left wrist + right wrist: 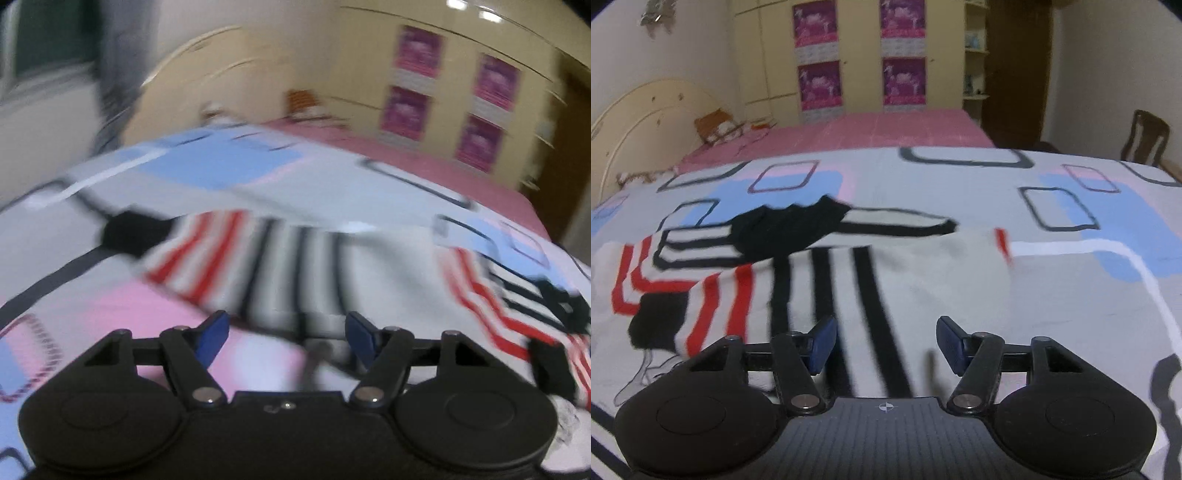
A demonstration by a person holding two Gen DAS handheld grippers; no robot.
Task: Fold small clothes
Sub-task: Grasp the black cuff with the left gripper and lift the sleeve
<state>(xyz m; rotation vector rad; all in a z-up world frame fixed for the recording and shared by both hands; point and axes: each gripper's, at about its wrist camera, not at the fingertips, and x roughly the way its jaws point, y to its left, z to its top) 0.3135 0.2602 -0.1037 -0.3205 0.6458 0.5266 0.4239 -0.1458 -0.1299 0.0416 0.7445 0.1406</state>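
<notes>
A small white garment with red and black stripes and black cuffs (820,280) lies spread on a patterned bedsheet (1071,295). It also shows, motion-blurred, in the left wrist view (295,273). My left gripper (286,339) is open and empty, just above the garment's near edge. My right gripper (886,345) is open and empty, hovering over the black-striped part of the garment. A black cuff (653,325) lies at the garment's left corner.
The bed carries a white sheet with blue, pink and black squares. Beyond it lies a pink bedspread (871,133), a cream headboard (639,118) and a wardrobe with purple posters (860,55). A wooden chair (1145,136) stands at the right.
</notes>
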